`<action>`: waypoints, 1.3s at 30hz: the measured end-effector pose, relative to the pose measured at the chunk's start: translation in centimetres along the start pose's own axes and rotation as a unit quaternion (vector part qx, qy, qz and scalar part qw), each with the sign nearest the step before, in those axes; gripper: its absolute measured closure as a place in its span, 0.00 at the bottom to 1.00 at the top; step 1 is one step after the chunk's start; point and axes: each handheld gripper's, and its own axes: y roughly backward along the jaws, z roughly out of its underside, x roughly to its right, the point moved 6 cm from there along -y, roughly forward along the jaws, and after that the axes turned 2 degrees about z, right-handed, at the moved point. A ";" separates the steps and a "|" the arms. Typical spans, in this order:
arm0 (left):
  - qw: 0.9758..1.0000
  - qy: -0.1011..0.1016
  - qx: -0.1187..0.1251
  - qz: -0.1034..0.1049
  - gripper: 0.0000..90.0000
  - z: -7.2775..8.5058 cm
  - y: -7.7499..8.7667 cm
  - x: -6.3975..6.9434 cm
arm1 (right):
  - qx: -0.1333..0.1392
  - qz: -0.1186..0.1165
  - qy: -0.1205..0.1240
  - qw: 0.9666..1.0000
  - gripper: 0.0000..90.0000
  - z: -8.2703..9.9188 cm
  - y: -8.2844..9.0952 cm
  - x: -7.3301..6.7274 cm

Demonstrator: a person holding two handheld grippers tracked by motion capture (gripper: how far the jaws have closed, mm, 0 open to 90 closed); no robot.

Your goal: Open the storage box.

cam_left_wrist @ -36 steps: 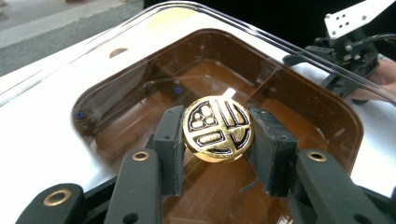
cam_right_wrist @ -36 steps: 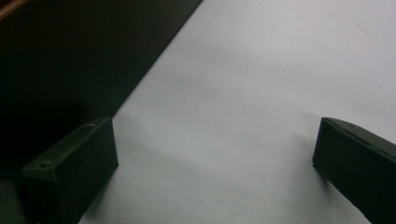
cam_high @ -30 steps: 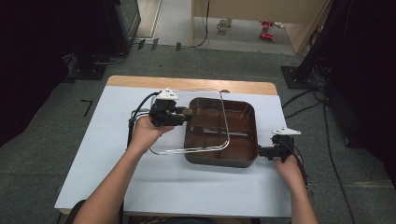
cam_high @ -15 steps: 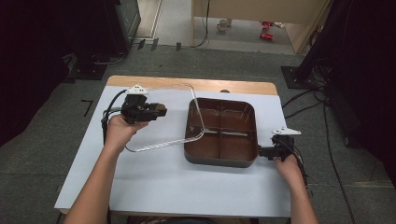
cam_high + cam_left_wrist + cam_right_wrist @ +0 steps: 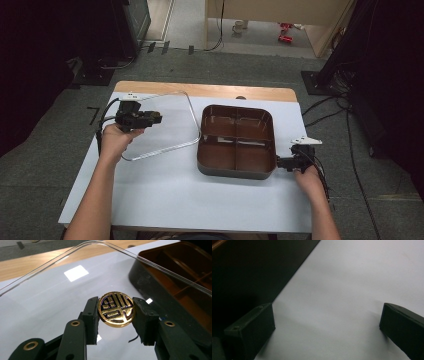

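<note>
A clear lid [image 5: 167, 127] with a round gold-and-black knob [image 5: 116, 309] hangs tilted over the left half of the table, its right edge close to the brown compartment box [image 5: 235, 172]. My left gripper [image 5: 156, 119] is shut on that knob, one pad on each side of it [image 5: 116, 315]. The box stands uncovered at centre right, and its dark wall [image 5: 160, 292] lies beyond the lid's rim. My right gripper [image 5: 278, 162] rests by the box's front right corner. Its jaws stand wide open [image 5: 327, 325] over bare white table, with the box's dark side [image 5: 249, 272] just left of them.
The white table cover [image 5: 180, 200] stretches in front of the box and lid, and a wooden strip [image 5: 220, 91] runs along the far edge. Cables [image 5: 325, 107] and dark stands surround the table on the grey floor.
My left gripper has carried the lid leftward off the box and a little lower. The box is now uncovered. The right hand and its gripper have not moved.
</note>
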 end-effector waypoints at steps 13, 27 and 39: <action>0.998 0.034 -0.036 -0.036 0.65 3.0 -2.8 -3.2 | 0.000 0.000 0.000 1.000 0.00 0.0 0.0 0.0; 0.995 0.025 -0.080 -0.048 0.65 4.6 -5.2 -3.5 | 0.000 0.000 0.000 1.000 0.00 0.0 0.0 0.0; 0.995 0.033 -0.082 -0.039 0.65 5.0 -5.9 -3.4 | 0.000 0.000 0.000 1.000 0.00 0.0 0.0 0.0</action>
